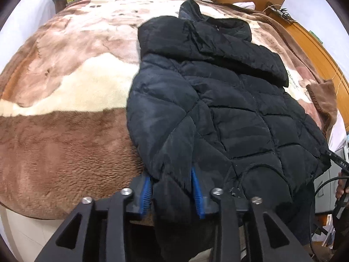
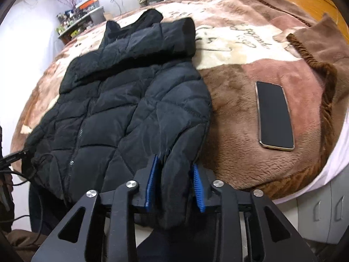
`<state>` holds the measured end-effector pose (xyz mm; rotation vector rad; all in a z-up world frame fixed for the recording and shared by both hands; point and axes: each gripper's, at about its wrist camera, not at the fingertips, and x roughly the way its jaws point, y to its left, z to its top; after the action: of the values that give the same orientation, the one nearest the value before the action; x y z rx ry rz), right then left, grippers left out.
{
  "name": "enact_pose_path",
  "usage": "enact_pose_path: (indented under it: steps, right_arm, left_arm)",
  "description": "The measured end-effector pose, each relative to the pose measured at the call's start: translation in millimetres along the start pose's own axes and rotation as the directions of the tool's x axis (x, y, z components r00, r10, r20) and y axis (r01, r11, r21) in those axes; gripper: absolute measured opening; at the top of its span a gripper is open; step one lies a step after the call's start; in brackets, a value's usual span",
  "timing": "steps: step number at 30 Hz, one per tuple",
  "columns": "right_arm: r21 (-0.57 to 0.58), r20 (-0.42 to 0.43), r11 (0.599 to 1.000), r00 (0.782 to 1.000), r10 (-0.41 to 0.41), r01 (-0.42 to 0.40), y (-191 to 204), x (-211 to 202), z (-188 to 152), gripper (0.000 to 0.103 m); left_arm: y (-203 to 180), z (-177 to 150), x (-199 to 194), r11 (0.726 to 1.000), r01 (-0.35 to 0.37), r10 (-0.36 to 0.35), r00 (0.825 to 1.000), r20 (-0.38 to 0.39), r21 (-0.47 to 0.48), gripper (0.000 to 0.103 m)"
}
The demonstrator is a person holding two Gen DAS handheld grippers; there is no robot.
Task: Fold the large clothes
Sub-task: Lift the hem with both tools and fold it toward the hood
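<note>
So I had the black puffer jacket (image 1: 229,100) spread on the bed's blanket (image 1: 65,148), hem corners sitting loose between the part-open left gripper (image 1: 172,193) and right gripper (image 2: 175,186), so next I reckoned re-clamp, then fold upward.
</note>
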<state>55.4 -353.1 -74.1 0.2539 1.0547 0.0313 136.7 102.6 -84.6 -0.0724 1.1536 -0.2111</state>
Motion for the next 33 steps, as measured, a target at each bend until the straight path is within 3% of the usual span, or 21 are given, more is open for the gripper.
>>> enact_pose_path:
  steps: [2,7,9,13,14,16,19,26,30,33]
  right_arm:
    - [0.006,0.029,1.0,1.0,-0.003,0.003,-3,-12,3,0.049]
    - [-0.023,0.141,0.999,0.99,-0.029,0.033,-6,-66,19,0.049]
    - [-0.043,0.2,0.998,0.979,-0.032,0.042,-6,-92,29,0.049]
    - [-0.103,0.268,0.992,0.962,-0.045,0.075,-2,-122,54,0.054]
    - [-0.11,0.281,0.99,0.958,-0.051,0.085,-1,-124,62,0.06]
    - [-0.118,0.299,0.989,0.953,-0.05,0.089,4,-124,80,0.063]
    - [-0.112,0.312,0.993,0.95,0.002,0.035,11,-114,106,0.063]
    - [-0.105,0.265,0.992,0.96,0.095,-0.069,38,-58,181,0.063]
    - [-0.08,0.251,0.991,0.96,0.126,-0.109,45,-18,240,0.063]
    - [-0.029,0.251,0.991,0.959,0.133,-0.13,43,18,287,0.063]
  left_arm:
    - [3,1,-18,1.0,-0.013,0.013,1.0,0.026,-0.006,0.041]
    - [9,7,-90,0.995,-0.07,0.06,0.988,0.14,0.066,0.056]
    - [18,12,-122,0.993,-0.096,0.081,0.98,0.184,0.072,0.057]
    - [39,28,-181,0.978,-0.198,0.174,0.946,0.273,0.06,0.07]
    - [43,33,-188,0.977,-0.206,0.182,0.939,0.292,0.051,0.074]
    - [51,47,-200,0.981,-0.193,0.176,0.925,0.336,0.019,0.074]
    - [53,69,-200,0.993,-0.122,0.114,0.919,0.377,-0.001,0.075]
    - [49,144,-158,0.997,0.08,-0.068,0.923,0.378,-0.016,0.076]
    - [44,200,-121,0.995,0.104,-0.091,0.922,0.376,-0.012,0.076]
    - [44,251,-85,0.987,0.162,-0.148,0.913,0.381,-0.005,0.077]
